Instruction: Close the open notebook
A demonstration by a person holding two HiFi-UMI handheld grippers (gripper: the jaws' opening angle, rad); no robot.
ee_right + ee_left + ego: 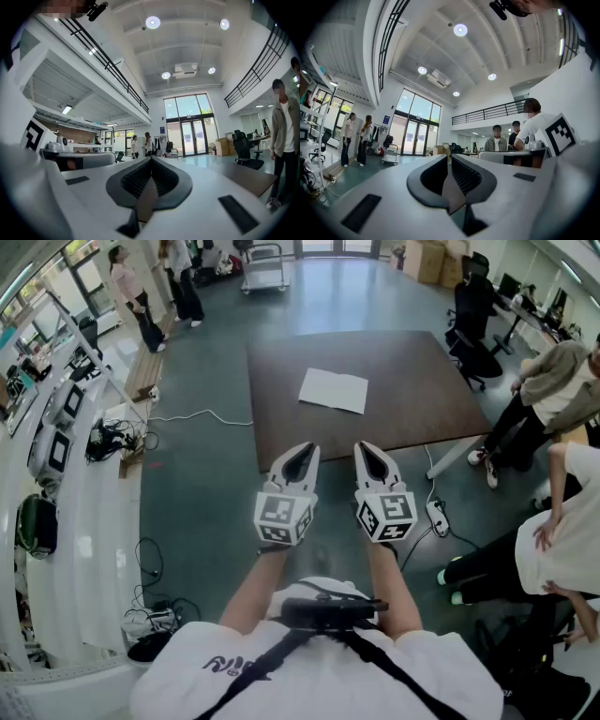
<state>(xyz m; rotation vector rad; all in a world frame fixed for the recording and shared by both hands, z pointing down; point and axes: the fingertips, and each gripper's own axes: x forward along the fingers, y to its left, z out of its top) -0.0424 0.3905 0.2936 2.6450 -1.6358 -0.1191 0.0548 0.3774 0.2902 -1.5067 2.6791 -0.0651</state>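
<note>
Step in hand, by judgement: approach only. Open notebook (334, 390) lying flat, white pages up, on dark brown table (412, 371), well ahead of left gripper (304, 448) and right gripper (367, 447), both held level, jaws pressed together on nothing. Next move likely calling for a reach forward to one page edge, then a fold over the spine (no contact yet). No legible brand or label: dark lettering on white shirt (234, 664) too blurred to read, marker cubes (281, 512) bearing square patterns only.
</note>
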